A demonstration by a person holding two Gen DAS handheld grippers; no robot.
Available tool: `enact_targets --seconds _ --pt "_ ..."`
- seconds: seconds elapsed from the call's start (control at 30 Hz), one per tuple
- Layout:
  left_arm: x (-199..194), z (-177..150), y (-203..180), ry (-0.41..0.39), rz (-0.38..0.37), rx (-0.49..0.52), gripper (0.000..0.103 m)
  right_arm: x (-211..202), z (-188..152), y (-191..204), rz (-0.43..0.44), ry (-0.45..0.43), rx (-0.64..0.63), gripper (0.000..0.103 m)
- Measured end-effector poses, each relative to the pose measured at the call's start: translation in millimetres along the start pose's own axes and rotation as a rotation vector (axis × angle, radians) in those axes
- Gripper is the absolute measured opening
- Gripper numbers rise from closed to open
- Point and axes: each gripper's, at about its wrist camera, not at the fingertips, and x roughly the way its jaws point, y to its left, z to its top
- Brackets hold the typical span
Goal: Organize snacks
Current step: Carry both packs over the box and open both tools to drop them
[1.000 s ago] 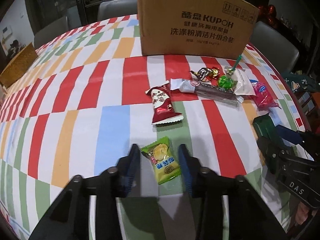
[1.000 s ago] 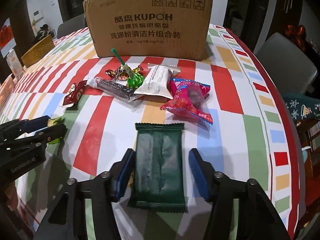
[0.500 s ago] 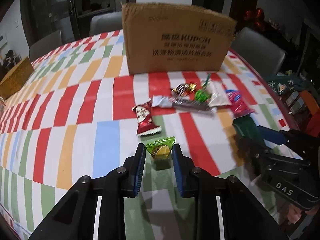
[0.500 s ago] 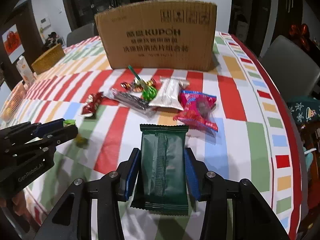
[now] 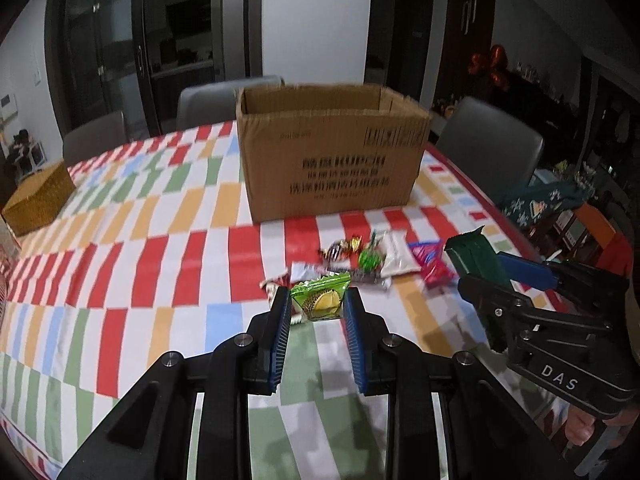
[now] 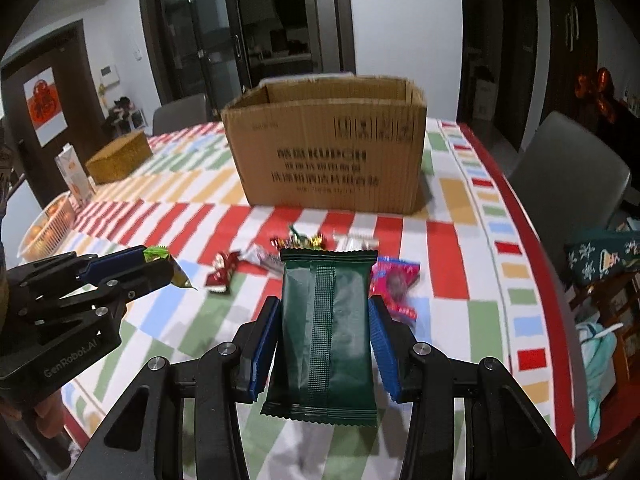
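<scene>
My left gripper (image 5: 318,306) is shut on a small green durian snack packet (image 5: 320,298) and holds it above the table. My right gripper (image 6: 326,320) is shut on a dark green snack packet (image 6: 326,332), also lifted. Each gripper shows in the other's view: the right (image 5: 500,276) at the left wrist view's right side, the left (image 6: 132,268) at the right wrist view's left side. An open cardboard box (image 5: 332,160) stands beyond, also in the right wrist view (image 6: 328,152). Several loose snacks (image 5: 372,258) lie on the striped tablecloth in front of it.
A woven gold box (image 5: 38,200) sits at the table's far left. A carton (image 6: 74,178) and a fruit basket (image 6: 48,228) stand at the left edge. Grey chairs (image 5: 492,144) surround the table. A red packet (image 6: 222,274) and a pink packet (image 6: 394,284) lie near the grippers.
Both grippers closed on their packets and lifted them off the table. The views now tilt up, showing the open top of the box.
</scene>
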Motion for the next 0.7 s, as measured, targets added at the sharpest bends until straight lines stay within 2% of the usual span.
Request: enact_targets --seconds 0.27,0.7 --pt "-7.8 25.5 0.6 -0.063 -0.001 0.003 0.027 -14.5 24.4 0.1 0.000 -0.071 -0.010 0.045" --pt "-13.6 90.7 9.8 -0.151 0.001 0.022 0.027 -20.3 83.0 -1.3 -0.003 -0.165 -0.041 0.045"
